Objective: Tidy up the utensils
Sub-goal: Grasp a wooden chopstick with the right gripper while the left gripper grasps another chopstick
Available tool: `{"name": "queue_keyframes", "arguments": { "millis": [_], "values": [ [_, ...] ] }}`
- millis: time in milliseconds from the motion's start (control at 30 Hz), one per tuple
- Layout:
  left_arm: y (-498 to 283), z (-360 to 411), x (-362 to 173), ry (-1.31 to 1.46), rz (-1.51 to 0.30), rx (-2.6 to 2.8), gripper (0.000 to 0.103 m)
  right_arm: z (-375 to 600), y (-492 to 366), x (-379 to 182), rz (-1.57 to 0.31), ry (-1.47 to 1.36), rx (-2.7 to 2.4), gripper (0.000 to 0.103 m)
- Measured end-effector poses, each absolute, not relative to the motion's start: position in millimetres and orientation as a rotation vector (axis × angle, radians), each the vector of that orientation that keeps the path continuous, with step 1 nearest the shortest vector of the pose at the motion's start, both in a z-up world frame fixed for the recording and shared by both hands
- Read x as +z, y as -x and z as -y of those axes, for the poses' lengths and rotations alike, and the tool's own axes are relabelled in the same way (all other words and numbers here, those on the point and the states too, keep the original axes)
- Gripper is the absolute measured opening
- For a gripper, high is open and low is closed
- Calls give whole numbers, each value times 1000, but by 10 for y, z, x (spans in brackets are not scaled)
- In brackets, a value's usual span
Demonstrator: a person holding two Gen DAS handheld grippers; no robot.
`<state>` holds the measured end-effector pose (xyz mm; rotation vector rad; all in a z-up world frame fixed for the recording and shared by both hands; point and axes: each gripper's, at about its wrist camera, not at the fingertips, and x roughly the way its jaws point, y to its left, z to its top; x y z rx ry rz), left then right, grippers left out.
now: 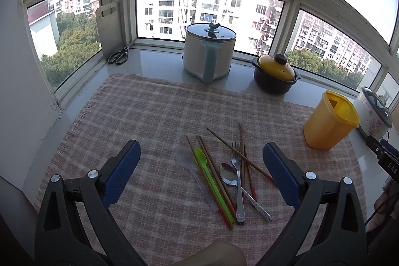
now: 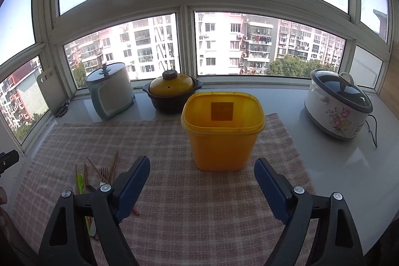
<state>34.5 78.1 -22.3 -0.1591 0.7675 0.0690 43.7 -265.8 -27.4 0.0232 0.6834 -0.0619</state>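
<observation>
a: left gripper check. how do the fingers stand?

b: spread wide, blue pads facing each other, nothing pressed between them and touching nothing. the utensil pile lies on the checked cloth in the gap between the two fingers as the left wrist view sees it, with the pads above the cloth.

a: what is in the pile?

b: wooden chopsticks crossing one another, a green plastic spoon, a clear plastic spoon, a metal fork and a metal spoon. all loose, overlapping.

a: right gripper?

b: also parted wide, holding nothing. its pads flank open cloth just short of the yellow container, not touching it. the container stands upright, mouth open, no utensils visible inside.

a: positions relative to the container?

b: pile: left of it on the same cloth, well apart. black pot with yellow lid: just behind it. white kettle-like pot: behind and left. floral rice cooker: to its right, off the cloth. scissors: far left corner by the window.
</observation>
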Motion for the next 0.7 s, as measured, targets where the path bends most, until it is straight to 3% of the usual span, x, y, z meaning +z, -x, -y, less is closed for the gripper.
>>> {"name": "queue_keyframes", "arguments": {
  "millis": [167, 233, 333, 500, 700],
  "values": [
    [-446, -918, -463, 164, -817, 42, 97, 2562, -538, -370, -682, -6, -4, 87],
    [-491, -957, -598, 178, -859, 24, 80, 2497, -590, -392, -682, 14, 25, 88],
    [-554, -1021, -821, 248, -932, -13, 64, 2377, -694, -424, -702, 30, 86, 87],
    [-641, -1041, -1157, 341, -1034, -73, 52, 2157, -882, -543, -750, 65, 192, 87],
    [-674, -1027, -1380, 374, -1087, -107, 51, 1888, -1099, -781, -862, 106, 340, 87]
  ]
}}
